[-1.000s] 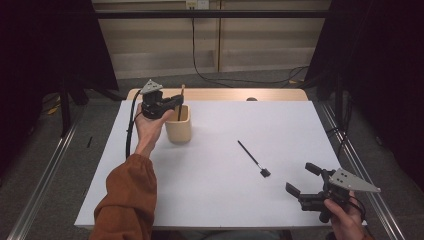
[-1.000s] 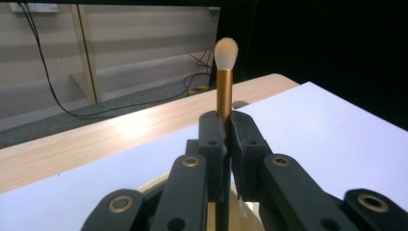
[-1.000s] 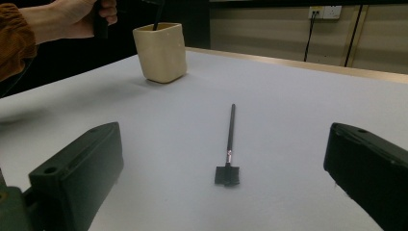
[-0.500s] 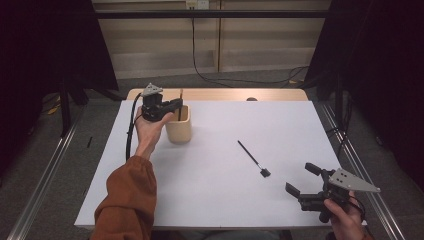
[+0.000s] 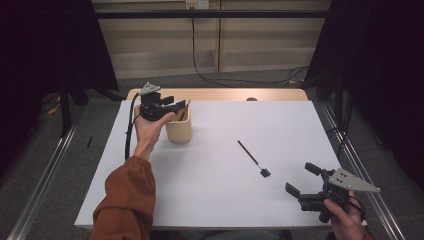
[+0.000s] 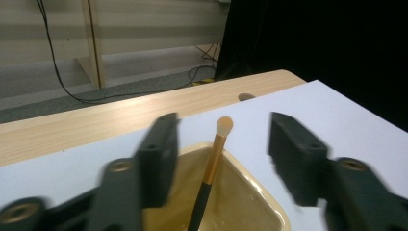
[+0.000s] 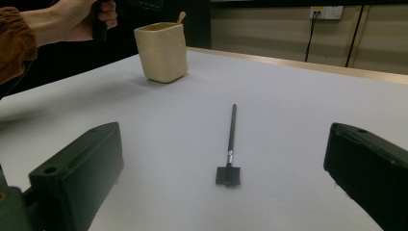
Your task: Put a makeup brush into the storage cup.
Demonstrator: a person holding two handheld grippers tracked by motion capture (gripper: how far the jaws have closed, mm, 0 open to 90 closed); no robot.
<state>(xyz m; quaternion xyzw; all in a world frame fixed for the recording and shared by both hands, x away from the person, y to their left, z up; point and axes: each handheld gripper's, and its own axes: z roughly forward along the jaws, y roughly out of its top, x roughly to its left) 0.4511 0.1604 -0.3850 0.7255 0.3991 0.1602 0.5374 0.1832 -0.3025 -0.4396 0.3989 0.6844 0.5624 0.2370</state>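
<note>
A cream cup [image 5: 179, 130] stands at the table's back left, and an orange-handled makeup brush [image 6: 211, 163] leans upright inside it. My left gripper [image 5: 178, 106] hovers just above the cup's rim [image 6: 262, 204]. It is open, with its jaws on either side of the brush tip and apart from it. A thin black brush [image 5: 252, 157] lies flat on the white table, right of the middle. My right gripper [image 5: 300, 178] is open near the front right edge, pointing at this black brush [image 7: 232, 139] from a short way off. The cup [image 7: 162, 52] also shows beyond it.
The table is covered by a white sheet [image 5: 220, 190], with a wooden strip [image 5: 225, 94] along the far edge. A person's hand in an orange sleeve [image 5: 125, 200] reaches in from the front left. Metal rails and cables lie on the floor around the table.
The left gripper has sunk slightly over the cup, and the orange-handled brush now sits lower inside it. The right gripper and the black brush have not moved.
</note>
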